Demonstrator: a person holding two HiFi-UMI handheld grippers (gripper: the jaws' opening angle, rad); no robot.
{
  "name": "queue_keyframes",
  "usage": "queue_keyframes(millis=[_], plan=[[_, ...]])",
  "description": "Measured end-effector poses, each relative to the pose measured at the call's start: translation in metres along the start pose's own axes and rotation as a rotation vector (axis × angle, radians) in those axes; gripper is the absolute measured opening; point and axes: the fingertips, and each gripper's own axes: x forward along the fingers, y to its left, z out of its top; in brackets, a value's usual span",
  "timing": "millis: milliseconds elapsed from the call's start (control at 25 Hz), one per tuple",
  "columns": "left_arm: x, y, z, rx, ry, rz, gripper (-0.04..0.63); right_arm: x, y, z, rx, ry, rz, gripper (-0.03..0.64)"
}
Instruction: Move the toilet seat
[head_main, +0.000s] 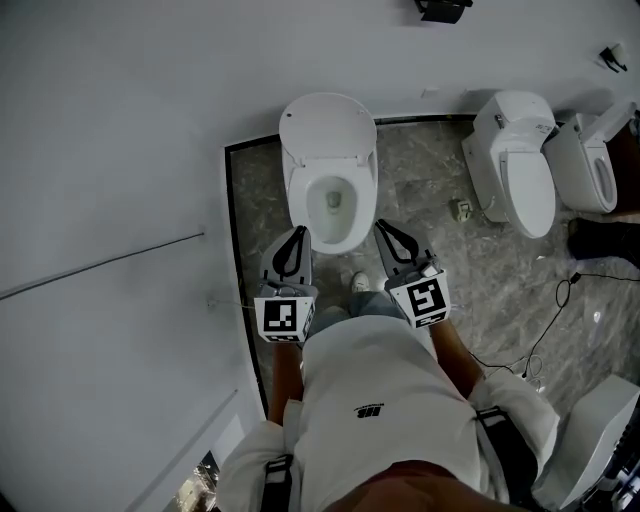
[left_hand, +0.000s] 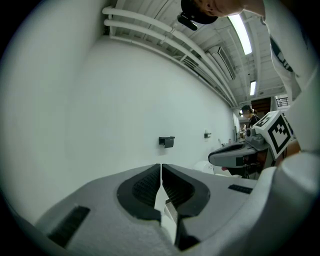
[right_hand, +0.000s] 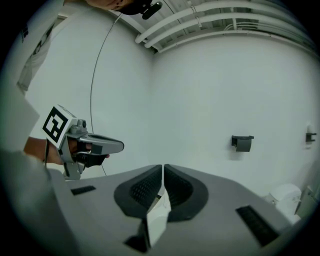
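floor (head_main: 430, 190) marbled | toilet (head_main: 330, 190) | second toilet (head_main: 515, 160) | third toilet (head_main: 590, 165) | black cable (head_main: 566, 284)

Toilet (head_main: 298, 200) glossy white ceramic; floor (head_main: 430, 190) veined grey stone, smooth; wall (head_main: 120, 150) matt.

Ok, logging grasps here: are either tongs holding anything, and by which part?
Nothing is held; the left tongs and right tongs are both shut with nothing between them.
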Motion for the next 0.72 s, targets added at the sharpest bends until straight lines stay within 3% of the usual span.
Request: queue_keyframes(millis=[360, 720], plan=[[0.024, 0.024, -0.02, -0.005, 0.026, -0.012, 0.034, 0.023, -0.012, -0.016, 0.01, 0.009, -0.073, 0.037], [0.045, 0.054, -0.048, -0.019, 0.059, -0.1, 0.034, 0.054, -0.006, -0.036, 0.041, 0.048, -0.135, 0.037]])
